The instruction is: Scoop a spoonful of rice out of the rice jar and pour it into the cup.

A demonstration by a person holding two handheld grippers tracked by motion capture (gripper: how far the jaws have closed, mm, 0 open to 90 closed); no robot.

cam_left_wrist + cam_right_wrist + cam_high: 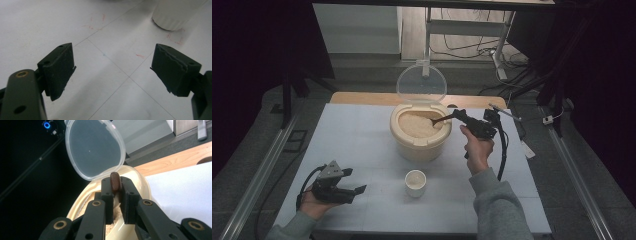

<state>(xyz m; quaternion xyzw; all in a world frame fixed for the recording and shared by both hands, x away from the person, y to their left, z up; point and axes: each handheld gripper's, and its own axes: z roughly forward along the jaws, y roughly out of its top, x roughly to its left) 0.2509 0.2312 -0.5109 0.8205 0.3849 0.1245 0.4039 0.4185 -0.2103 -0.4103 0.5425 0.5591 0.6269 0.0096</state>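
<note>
A cream rice bin (pixel 419 145) stands at mid table with its clear lid (pixel 421 82) tipped up and pale rice (pixel 416 125) inside. My right gripper (pixel 456 114) hovers at the bin's right rim, shut on the handle of a dark brown spoon (pixel 440 119) whose bowl reaches down into the rice. In the right gripper view the spoon handle (pixel 115 181) is pinched between the jaws of the right gripper (pixel 116 191), in front of the lid (pixel 93 147). A small white cup (pixel 415 182) sits in front of the bin. My left gripper (pixel 358 190) rests low at the front left, open and holding nothing.
The left gripper (pixel 112 67) points across the white sheet (pixel 105 32), which bears thin grid lines and red marks, toward the cup (pixel 175 15). A wooden table edge (pixel 357 97) runs behind the sheet. Metal rails and cables lie on the floor around the table.
</note>
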